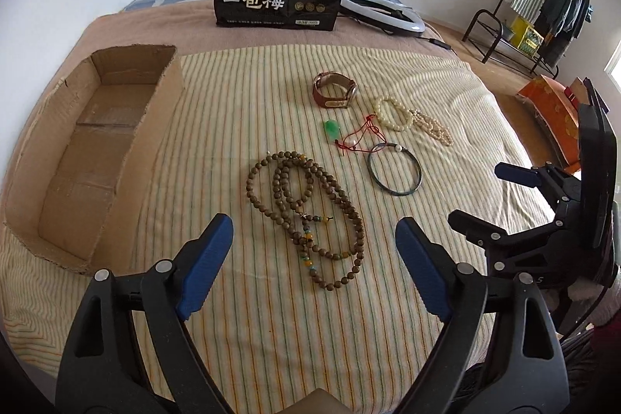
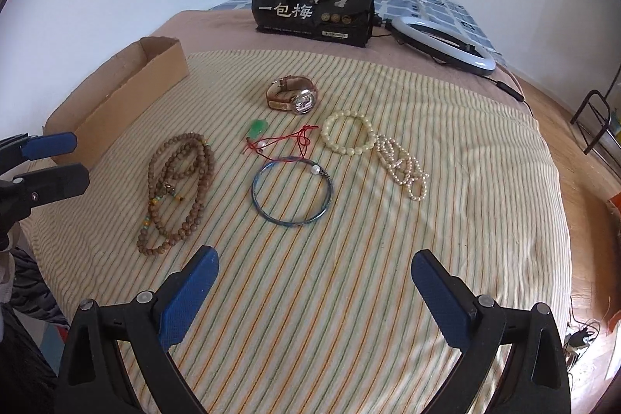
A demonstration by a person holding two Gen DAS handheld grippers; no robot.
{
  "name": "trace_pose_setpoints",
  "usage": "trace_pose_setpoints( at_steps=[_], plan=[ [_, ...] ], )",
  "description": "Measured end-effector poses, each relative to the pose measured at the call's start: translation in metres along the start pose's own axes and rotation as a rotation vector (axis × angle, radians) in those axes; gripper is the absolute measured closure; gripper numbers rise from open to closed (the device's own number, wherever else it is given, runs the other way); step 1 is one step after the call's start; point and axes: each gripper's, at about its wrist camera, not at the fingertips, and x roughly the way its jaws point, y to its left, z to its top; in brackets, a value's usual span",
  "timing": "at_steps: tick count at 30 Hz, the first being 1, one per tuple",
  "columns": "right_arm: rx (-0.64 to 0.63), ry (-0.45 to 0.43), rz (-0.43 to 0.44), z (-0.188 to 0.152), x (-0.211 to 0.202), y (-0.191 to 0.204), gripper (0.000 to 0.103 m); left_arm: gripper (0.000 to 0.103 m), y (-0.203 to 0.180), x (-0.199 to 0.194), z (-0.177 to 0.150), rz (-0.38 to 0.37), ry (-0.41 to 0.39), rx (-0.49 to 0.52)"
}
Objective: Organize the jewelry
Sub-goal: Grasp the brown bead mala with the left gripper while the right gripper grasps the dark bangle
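both tongs, left tongs (image 1: 314,239) and right tongs (image 2: 314,270), hover spread and empty above a wooden bead necklace (image 1: 306,212), bangle (image 2: 292,192) and watch (image 2: 292,96) on a striped bed cover (image 2: 349,297).

The left hand-held gripper (image 1: 314,235) points toward twelve o'clock, its two blue-padded fingers (image 1: 205,262) spread wide with nothing between them. The right hand-held gripper (image 2: 314,270) is likewise parted and holds nothing. In the left wrist view it sits at three o'clock (image 1: 485,196); in the right wrist view the left one shows at nine o'clock (image 2: 58,161).
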Motion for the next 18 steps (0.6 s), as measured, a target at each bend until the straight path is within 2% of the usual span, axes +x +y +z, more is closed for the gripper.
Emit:
trace_pose_setpoints(
  at_steps=[5, 10, 13, 18],
  plan=[
    [-0.063, 0.001, -0.008, 0.004, 0.017, 0.006, 0.002, 0.015, 0.001, 0.029, 0.004, 0.016, 0.066, -0.033],
    [-0.070, -0.003, -0.008, 0.007, 0.025, 0.004, 0.002, 0.015, 0.020, 0.053, 0.007, 0.035, 0.126, -0.140],
    [-0.066, -0.005, -0.008, 0.007, 0.031, 0.001, 0.002, 0.015, 0.029, 0.063, 0.009, 0.017, 0.152, -0.203],
    [-0.063, 0.010, -0.002, 0.007, 0.042, -0.002, 0.002, 0.015, 0.034, 0.079, 0.015, 0.003, 0.174, -0.251]
  ],
)
